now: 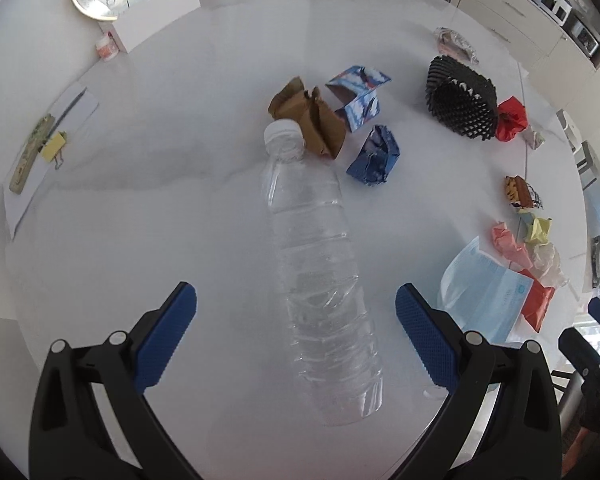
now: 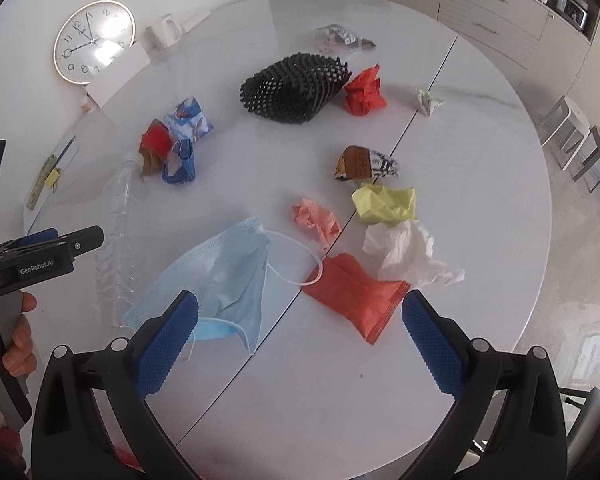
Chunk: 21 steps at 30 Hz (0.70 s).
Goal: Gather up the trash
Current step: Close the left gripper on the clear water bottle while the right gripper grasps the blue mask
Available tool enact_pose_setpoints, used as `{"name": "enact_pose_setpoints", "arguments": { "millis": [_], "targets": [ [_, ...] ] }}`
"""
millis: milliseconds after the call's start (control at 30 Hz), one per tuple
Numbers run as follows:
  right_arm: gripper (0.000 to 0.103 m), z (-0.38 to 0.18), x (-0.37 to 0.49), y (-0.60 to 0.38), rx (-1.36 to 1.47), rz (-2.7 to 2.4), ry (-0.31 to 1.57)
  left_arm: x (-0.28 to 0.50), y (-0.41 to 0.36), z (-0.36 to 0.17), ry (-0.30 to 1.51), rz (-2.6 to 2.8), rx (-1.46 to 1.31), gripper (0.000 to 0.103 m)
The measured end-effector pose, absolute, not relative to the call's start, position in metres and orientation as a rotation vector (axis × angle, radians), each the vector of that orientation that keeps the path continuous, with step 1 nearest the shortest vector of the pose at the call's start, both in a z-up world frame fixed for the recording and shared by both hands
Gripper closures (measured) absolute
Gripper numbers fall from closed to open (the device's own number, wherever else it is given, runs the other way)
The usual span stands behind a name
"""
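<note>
The bottle [image 1: 320,272] lies on the counter [image 1: 160,220] between the spread fingers of the empty left tool [image 1: 296,332]. If squeezed, it may crumple and slip. The right tool [image 2: 300,332] is open, empty.

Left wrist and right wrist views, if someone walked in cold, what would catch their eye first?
Probably the clear plastic bottle lying on its side between the open fingers of the left gripper, cap pointing away. Next, the scatter of bright crumpled trash across the white table: a blue face mask and a flat red packet just ahead of the open right gripper, with a black mesh basket tipped over farther back.
</note>
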State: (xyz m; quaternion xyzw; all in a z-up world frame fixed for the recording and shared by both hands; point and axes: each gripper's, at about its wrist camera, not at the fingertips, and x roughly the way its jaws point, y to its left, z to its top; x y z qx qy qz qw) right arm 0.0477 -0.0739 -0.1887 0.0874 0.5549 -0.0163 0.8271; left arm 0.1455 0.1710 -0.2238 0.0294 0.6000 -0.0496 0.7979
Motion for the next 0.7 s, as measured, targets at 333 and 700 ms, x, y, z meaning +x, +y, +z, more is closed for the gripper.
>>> {"name": "enact_pose_setpoints", "arguments": {
  "millis": [333,700],
  "targets": [
    [0.002,-0.199,0.038,-0.064,0.225,0.045,1.216,0.172,0.158,-0.265,1.389,-0.118,0.078,0.008],
    [0.002,-0.211,0.027,-0.048,0.24,0.129,1.257,0.178,0.145,-0.282,1.45,-0.119,0.11,0.04]
  ]
}}
